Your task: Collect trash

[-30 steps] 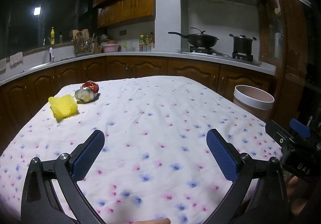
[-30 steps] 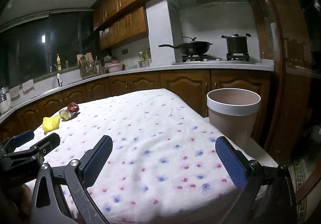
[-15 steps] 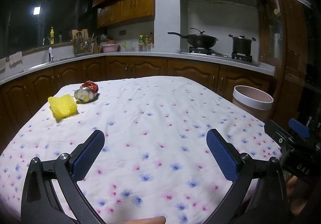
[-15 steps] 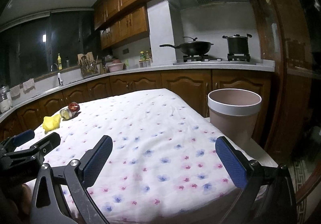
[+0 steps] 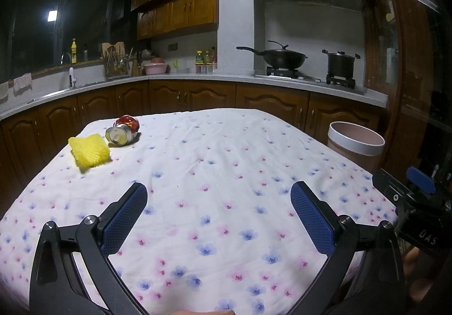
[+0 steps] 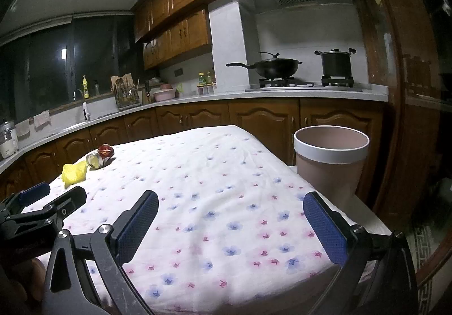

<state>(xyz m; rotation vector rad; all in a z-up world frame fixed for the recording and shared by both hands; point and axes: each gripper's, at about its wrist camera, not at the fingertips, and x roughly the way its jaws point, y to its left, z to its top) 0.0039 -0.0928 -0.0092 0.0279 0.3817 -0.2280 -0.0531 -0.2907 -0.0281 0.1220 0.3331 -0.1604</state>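
Note:
A yellow foam net wrap (image 5: 89, 150) (image 6: 74, 172) lies at the far left of the flowered tablecloth (image 5: 226, 162). Beside it a crushed silver can (image 5: 120, 134) (image 6: 95, 160) lies on its side, touching a crumpled red wrapper (image 5: 129, 121) (image 6: 106, 150). A pink bin with a white rim (image 5: 355, 145) (image 6: 331, 162) stands off the table's right edge. My left gripper (image 5: 219, 193) hovers open over the near cloth, well short of the trash. Over the near right part my right gripper (image 6: 231, 203) is open and empty; the bin is just ahead to its right.
Dark wooden cabinets and a pale counter (image 5: 197, 79) ring the table. A wok (image 5: 282, 56) and a pot (image 5: 340, 63) sit on the stove behind. In the right wrist view the other gripper (image 6: 42, 213) shows at the left edge.
Hardly anything differs. Both views have shifted only slightly; the trash and bin have not moved, and both grippers stay open.

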